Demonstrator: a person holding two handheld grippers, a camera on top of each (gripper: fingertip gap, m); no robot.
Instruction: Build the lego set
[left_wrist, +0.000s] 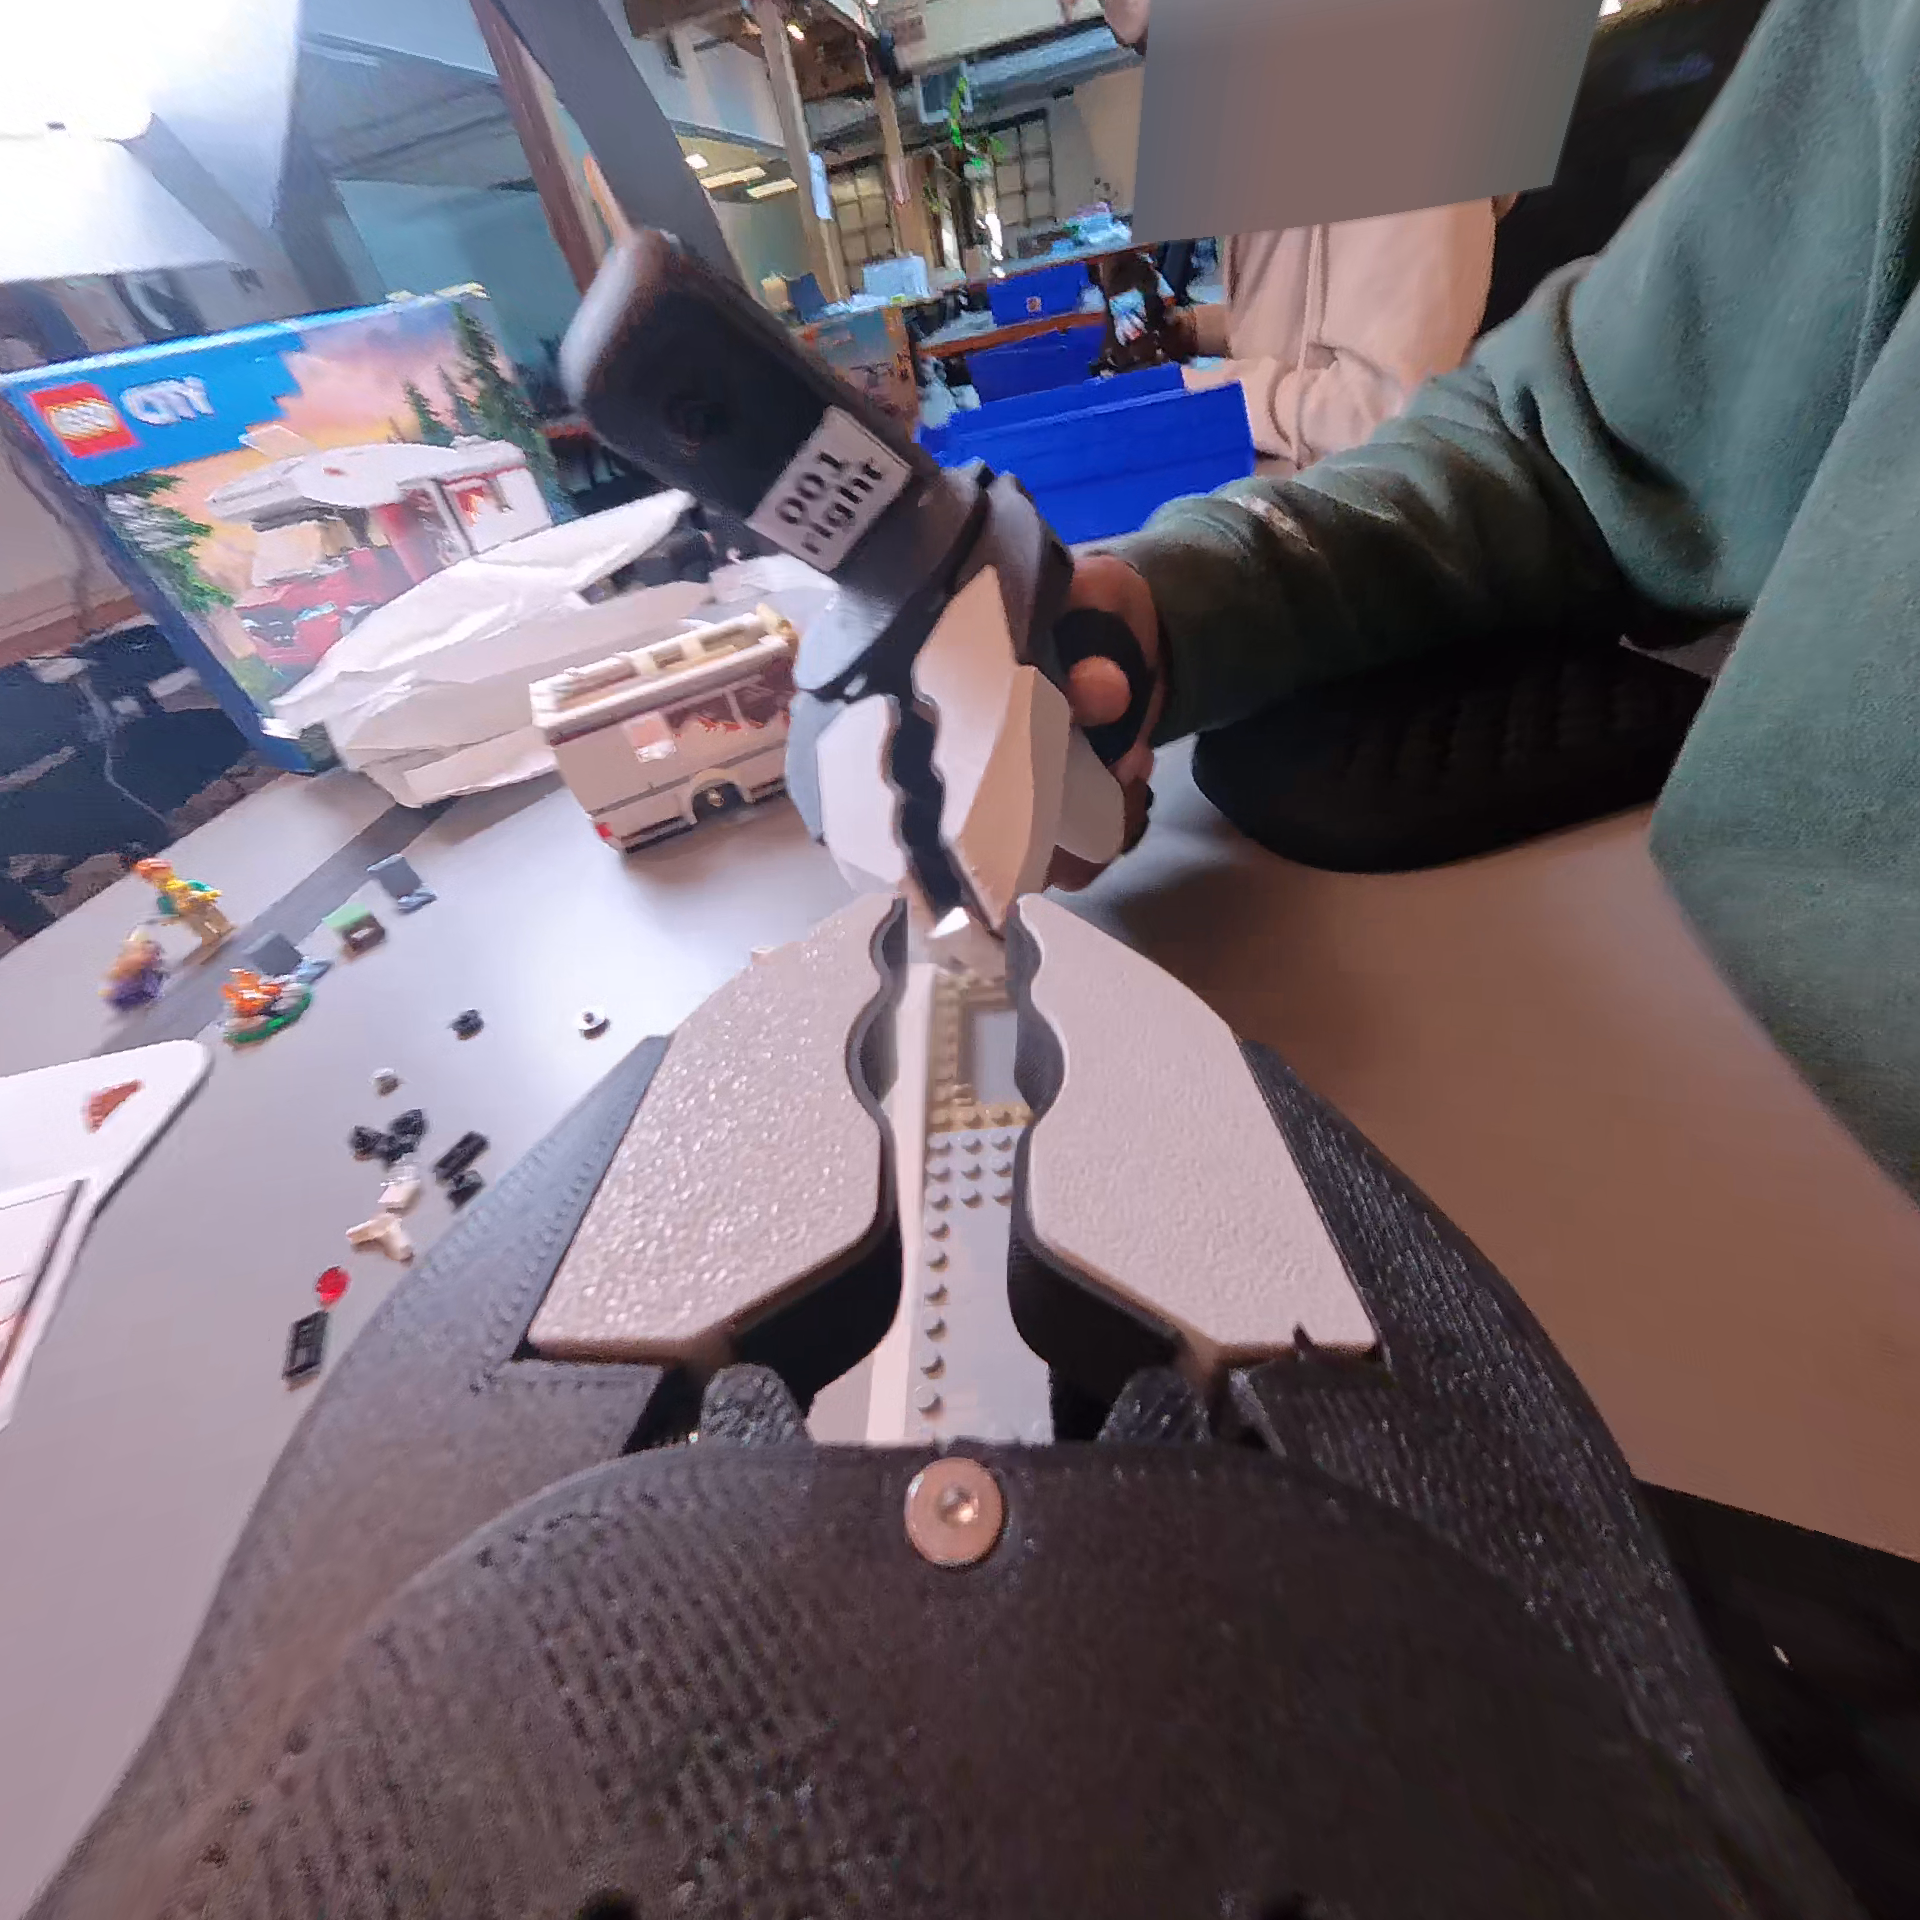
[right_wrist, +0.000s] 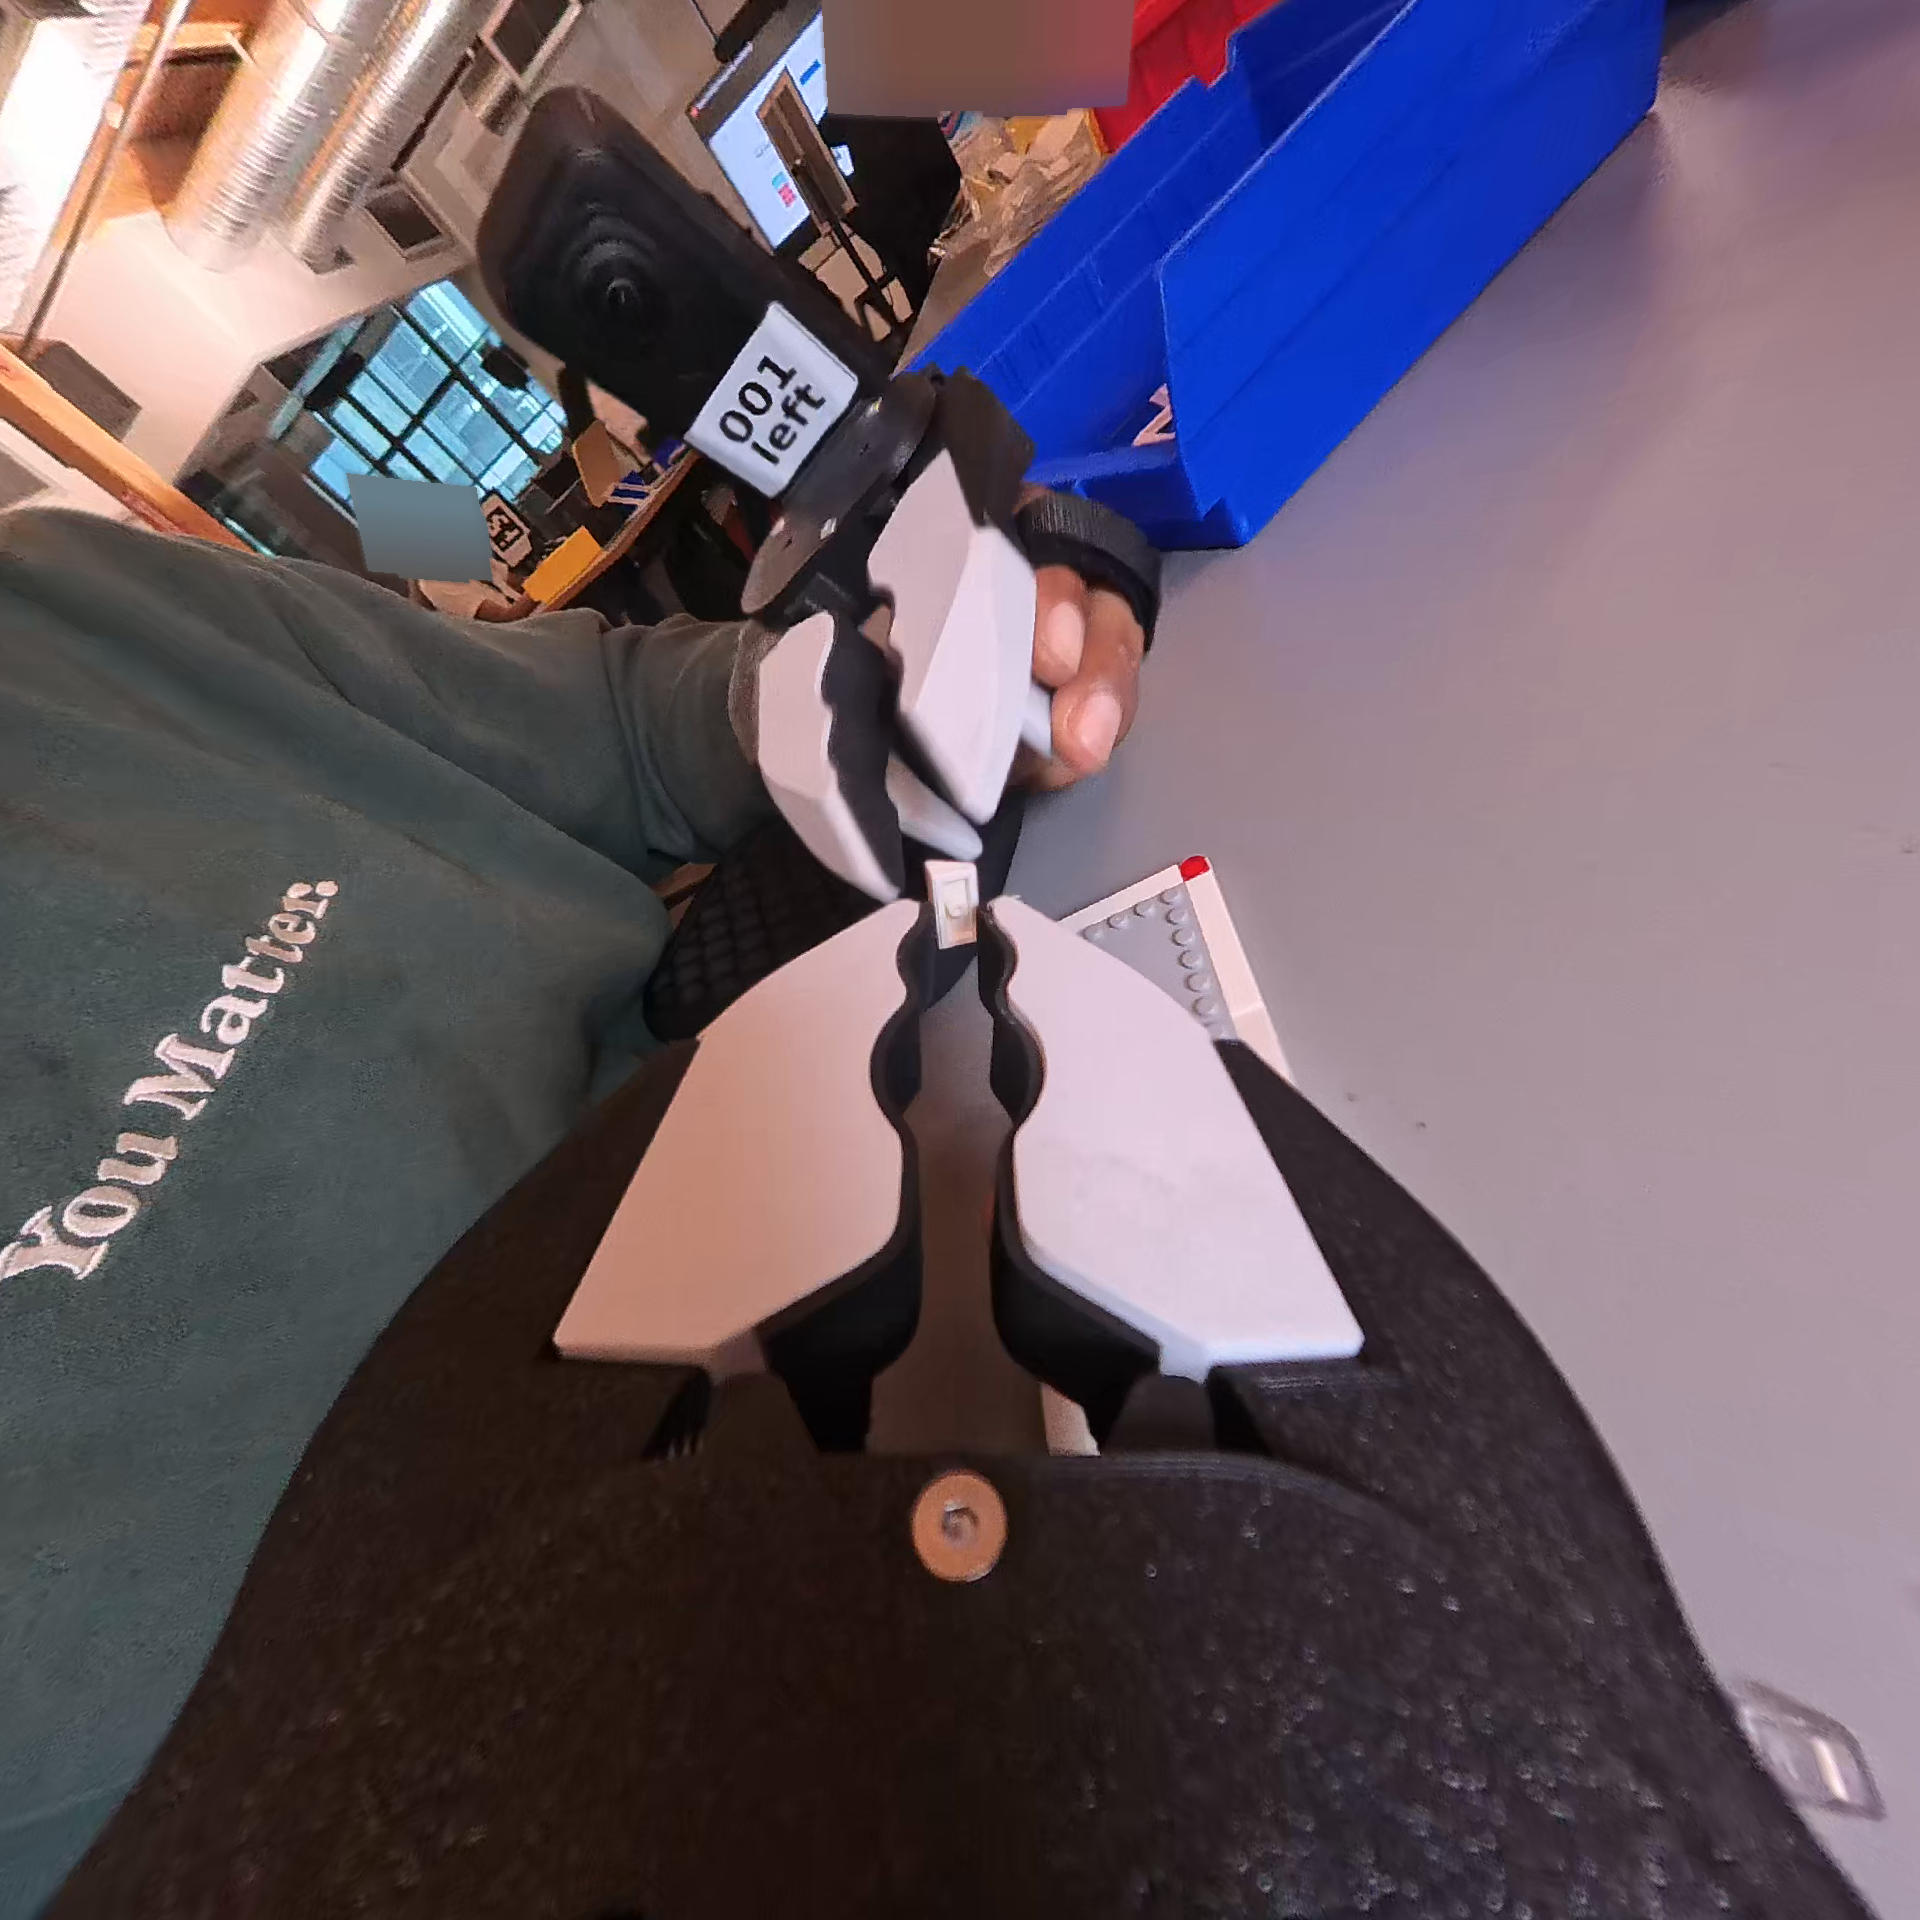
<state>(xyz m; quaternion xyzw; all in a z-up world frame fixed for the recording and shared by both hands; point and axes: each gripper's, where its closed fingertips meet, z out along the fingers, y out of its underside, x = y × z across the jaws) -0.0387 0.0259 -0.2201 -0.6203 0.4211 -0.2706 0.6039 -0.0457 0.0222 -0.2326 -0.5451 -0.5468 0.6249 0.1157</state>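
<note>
A small white piece (right_wrist: 954, 907) is sitting pinched in the right gripper (right_wrist: 954, 914). The left gripper (left_wrist: 956, 935) is clamping a white-and-grey studded panel (left_wrist: 966, 1195), lifted over the worktop (left_wrist: 644, 935) near a camper model (left_wrist: 665, 717), a box (left_wrist: 260, 488) and blue bins (right_wrist: 1299, 270).

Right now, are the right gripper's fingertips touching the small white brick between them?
Touching. The right wrist view shows the small white brick pinched at the tips of the right gripper, its edges against both fingertips with no gap visible.
</note>
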